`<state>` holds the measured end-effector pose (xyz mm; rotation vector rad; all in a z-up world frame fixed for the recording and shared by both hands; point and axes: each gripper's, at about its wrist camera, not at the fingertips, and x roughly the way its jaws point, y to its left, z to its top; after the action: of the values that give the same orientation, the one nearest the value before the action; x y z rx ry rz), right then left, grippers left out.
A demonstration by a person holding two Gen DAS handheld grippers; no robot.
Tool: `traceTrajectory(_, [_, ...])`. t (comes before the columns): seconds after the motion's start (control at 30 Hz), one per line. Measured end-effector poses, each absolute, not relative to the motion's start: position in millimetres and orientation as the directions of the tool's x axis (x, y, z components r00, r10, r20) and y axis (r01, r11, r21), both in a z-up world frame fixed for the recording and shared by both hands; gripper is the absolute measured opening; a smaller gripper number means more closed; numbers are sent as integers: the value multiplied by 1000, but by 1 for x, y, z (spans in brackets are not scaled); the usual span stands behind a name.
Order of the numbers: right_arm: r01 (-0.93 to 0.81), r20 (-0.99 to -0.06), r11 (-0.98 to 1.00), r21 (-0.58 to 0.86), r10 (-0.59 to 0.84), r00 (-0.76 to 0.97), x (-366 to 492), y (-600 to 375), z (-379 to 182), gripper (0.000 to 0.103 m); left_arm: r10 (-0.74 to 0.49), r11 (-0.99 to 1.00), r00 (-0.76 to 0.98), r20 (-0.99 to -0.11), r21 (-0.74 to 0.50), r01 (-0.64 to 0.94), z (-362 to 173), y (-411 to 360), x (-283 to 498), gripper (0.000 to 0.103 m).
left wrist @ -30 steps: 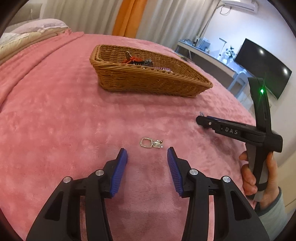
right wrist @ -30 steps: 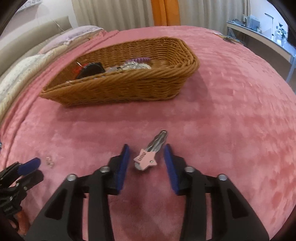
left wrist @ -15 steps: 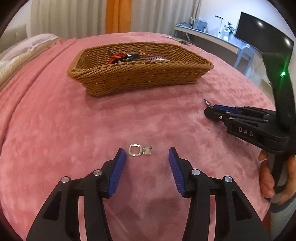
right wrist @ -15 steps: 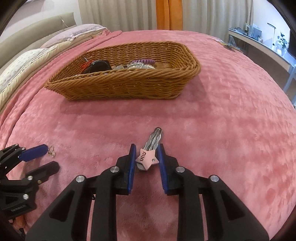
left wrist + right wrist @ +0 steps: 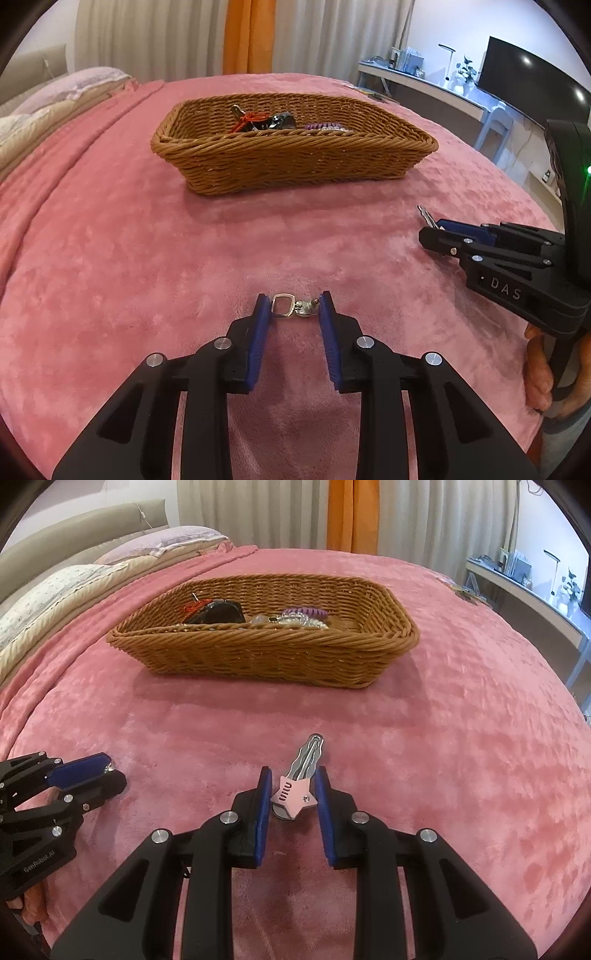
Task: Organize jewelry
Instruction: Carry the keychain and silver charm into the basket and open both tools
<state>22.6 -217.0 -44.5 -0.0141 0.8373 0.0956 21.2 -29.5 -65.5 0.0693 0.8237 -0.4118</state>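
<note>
A small silver clasp piece with a square ring (image 5: 291, 309) lies on the pink blanket between the blue pads of my left gripper (image 5: 293, 306), which has closed in on it from both sides. A pink star hair clip (image 5: 297, 788) with a silver wavy bar sits between the pads of my right gripper (image 5: 293, 786), gripped at its star end. The wicker basket (image 5: 295, 162) holding several jewelry pieces stands beyond both, and also shows in the right wrist view (image 5: 266, 653). The right gripper shows in the left view (image 5: 436, 229).
The pink blanket (image 5: 110, 258) covers the bed. Pillows (image 5: 55, 602) lie at the left. A desk with a monitor (image 5: 528, 81) stands past the bed's right edge. The left gripper shows in the right wrist view (image 5: 107, 771).
My left gripper moved forward and narrowed around the silver clasp piece. My right gripper closed onto the pink star hair clip.
</note>
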Motion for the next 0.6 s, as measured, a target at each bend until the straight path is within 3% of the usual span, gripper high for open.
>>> traceTrajectory(0.4, [-107,-674,990,88,138,726,8,-226,-24,21,-344,919,679,-648,-84,385,-49,-24,5,26])
traceTrajectory(0.6, [-133,-558,982,135,186,809,-10,-233,26,21,-388,913,746,-541,-116,391,-3,-14,-4,26])
